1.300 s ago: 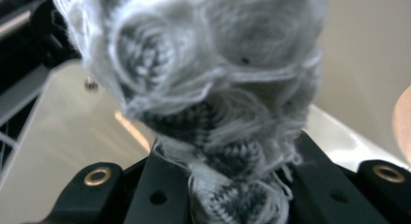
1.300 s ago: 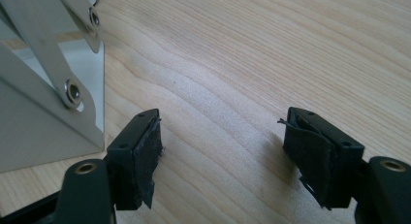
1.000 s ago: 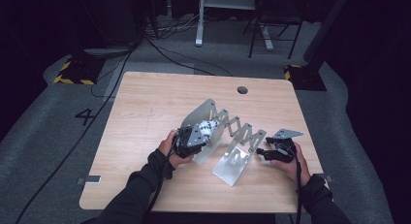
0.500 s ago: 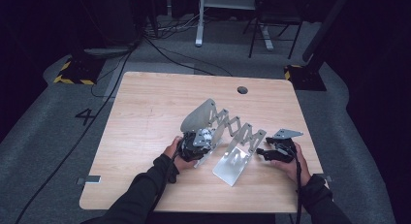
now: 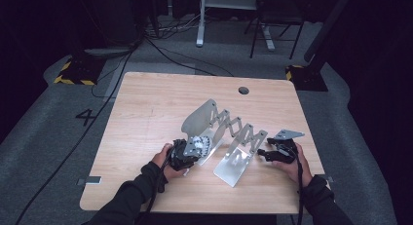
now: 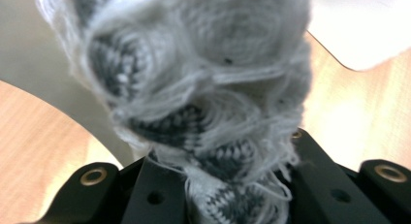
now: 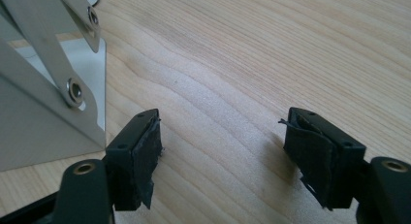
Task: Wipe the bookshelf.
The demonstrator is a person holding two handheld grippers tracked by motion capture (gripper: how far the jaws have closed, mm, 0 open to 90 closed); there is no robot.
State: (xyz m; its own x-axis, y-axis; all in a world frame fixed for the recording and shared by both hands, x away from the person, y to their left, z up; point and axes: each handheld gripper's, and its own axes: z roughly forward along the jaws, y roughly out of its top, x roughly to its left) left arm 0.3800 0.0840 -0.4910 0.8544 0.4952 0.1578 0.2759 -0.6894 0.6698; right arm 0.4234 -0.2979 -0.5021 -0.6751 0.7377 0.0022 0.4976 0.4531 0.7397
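Knit bundle (image 6: 194,88), grey and white yarn, sits clamped in my left claw (image 5: 191,152) at the near-left of the bench (image 5: 146,103), right beside the curved end plate of the metal scissor rack (image 5: 229,132); in the left claw view the knit bulges up out of the jaws and fuzz hangs over both pads, so the grip is tight and deep; judgement: it's light, soft, squashes a lot, won't break, not slippery because the loose fibres bite on rubber; downside is that it sags and can snag on the rack's rivets and edges; best hold is what I have now, low across the thick middle, not on a loose strand, which I'd expect to pull out or unravel.

Rack itself: thin sheet metal, lattice arms pinned between two plates, stretched out diagonally across the middle of the bench; looks stiff in its parts but the lattice will likely fold or slide if pushed; smooth, so pads could slip on a flat face; take it at a plate edge (image 7: 99,88).

Right claw (image 7: 223,151) stands wide, nothing between the pads, low over the wood just beside the rack's near-right plate; pad rubber is frayed on both sides, so expect uneven contact on smooth metal.
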